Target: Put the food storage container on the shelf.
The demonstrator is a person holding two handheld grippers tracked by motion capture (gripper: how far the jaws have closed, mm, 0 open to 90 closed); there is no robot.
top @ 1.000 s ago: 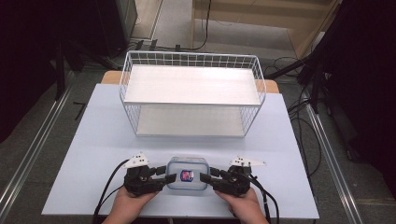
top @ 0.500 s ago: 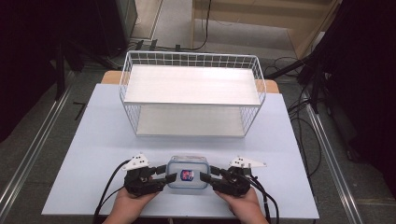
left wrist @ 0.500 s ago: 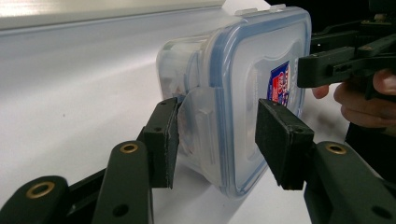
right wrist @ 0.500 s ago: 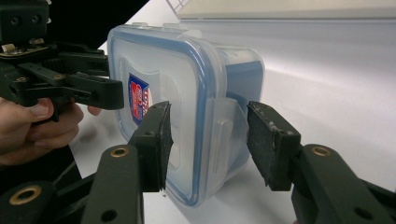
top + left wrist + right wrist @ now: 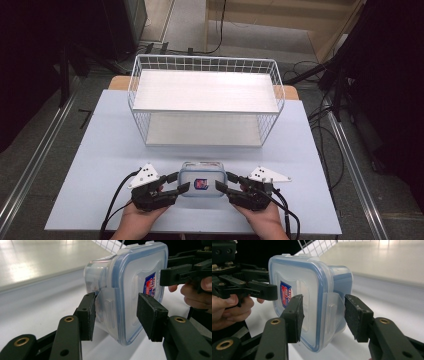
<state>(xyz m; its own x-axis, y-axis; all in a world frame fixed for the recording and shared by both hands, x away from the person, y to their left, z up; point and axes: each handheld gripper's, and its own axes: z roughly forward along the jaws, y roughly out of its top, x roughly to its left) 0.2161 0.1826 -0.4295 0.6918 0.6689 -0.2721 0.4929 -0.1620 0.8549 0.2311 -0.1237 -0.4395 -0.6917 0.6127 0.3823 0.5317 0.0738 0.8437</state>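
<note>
Near the front edge of the tabletop [image 5: 100,165], between your two hands, sits the clear plastic food container [image 5: 201,179] with its blue-sealed snap lid. A small red-and-blue label [image 5: 200,184] sits in the middle of the lid; its writing is too small and blurred to read in any view.

Your left hand-held gripper [image 5: 176,184] straddles the container's left end: in the left gripper view one pad lies against the side clip flap [image 5: 106,307] while the other stands a little off the lid face, and the jaws sit at their narrowest, so count it as closed on the container. Your right hand-held gripper [image 5: 226,182] straddles the right end; in the right gripper view one pad is at the lid and the other stands just clear of that end's clip flap [image 5: 332,308], so its jaws are open around the container rather than pressing on it.

Beyond the container lies a bare strip of tabletop, then the white wire basket shelf [image 5: 205,67], well apart from it. Bare surface runs to both sides of your hands, while the near edge lies just behind your wrists.
</note>
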